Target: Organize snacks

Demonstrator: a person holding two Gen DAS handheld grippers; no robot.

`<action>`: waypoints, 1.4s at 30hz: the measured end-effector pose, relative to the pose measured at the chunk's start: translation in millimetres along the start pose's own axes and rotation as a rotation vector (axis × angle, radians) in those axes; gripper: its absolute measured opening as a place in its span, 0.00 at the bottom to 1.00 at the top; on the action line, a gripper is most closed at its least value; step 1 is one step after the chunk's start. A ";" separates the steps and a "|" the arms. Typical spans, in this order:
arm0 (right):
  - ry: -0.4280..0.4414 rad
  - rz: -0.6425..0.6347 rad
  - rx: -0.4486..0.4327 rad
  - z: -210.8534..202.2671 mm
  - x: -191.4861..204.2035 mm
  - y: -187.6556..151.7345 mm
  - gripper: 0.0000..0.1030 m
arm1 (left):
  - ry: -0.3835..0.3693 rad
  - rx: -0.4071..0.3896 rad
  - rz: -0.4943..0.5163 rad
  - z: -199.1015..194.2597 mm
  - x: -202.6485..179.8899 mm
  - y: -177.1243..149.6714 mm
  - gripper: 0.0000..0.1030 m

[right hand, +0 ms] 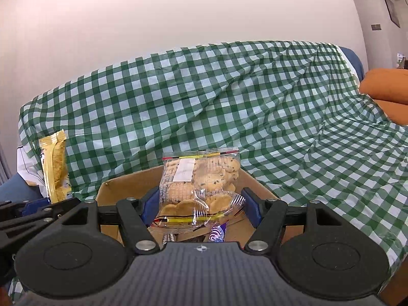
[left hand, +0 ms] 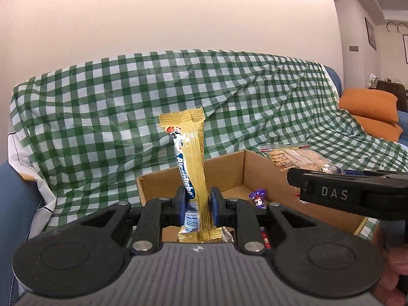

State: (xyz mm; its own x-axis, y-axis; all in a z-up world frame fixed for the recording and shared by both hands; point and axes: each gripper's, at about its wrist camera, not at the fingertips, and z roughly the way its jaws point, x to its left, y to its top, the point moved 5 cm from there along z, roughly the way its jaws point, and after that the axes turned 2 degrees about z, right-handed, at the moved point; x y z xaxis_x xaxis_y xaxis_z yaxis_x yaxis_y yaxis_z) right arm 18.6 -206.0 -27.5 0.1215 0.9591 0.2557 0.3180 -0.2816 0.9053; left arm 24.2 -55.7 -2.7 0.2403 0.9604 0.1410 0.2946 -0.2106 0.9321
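Observation:
My left gripper [left hand: 198, 205] is shut on a long gold candy packet [left hand: 194, 158] that stands upright between the blue pads, above the near edge of an open cardboard box [left hand: 229, 168]. My right gripper [right hand: 200, 204] is shut on a clear bag of cookies [right hand: 201, 181], held upright over the same cardboard box [right hand: 122, 188]. In the right wrist view the gold candy packet [right hand: 54, 168] shows at the left. In the left wrist view the bag of cookies [left hand: 293, 156] and the right gripper's black body show at the right. A small purple wrapped sweet [left hand: 258, 198] lies inside the box.
The box rests on a sofa draped with a green and white checked cloth [left hand: 127, 97]. An orange cushion [left hand: 369, 109] lies at the far right. A purple wrapper [right hand: 217, 232] and other small packets lie in the box beneath the cookies. A pale wall rises behind.

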 end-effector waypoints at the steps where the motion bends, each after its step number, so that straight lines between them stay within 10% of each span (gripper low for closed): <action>1: 0.000 0.003 0.000 -0.3 0.2 -0.2 0.67 | -0.002 0.001 0.000 0.2 -0.6 -0.4 0.21; 22: -0.018 0.005 0.013 -0.4 0.9 -0.9 0.80 | -0.005 -0.003 0.030 -6.5 -1.2 -3.0 0.39; 30: -0.009 0.001 0.040 -5.2 2.3 5.2 0.89 | -0.023 0.005 0.016 -31.3 6.4 6.1 0.81; 42: 0.046 -0.181 0.152 -37.2 -20.1 27.5 0.99 | -0.043 0.021 -0.022 -90.4 -23.8 36.2 1.00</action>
State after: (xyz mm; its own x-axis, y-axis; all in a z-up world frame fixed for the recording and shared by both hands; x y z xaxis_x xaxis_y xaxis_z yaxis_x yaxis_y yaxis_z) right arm -10.1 -231.9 4.9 0.0080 0.9936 0.1125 0.4688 -0.1031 0.8773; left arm -54.5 -69.7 57.9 0.2727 0.9562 0.1063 0.3194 -0.1941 0.9275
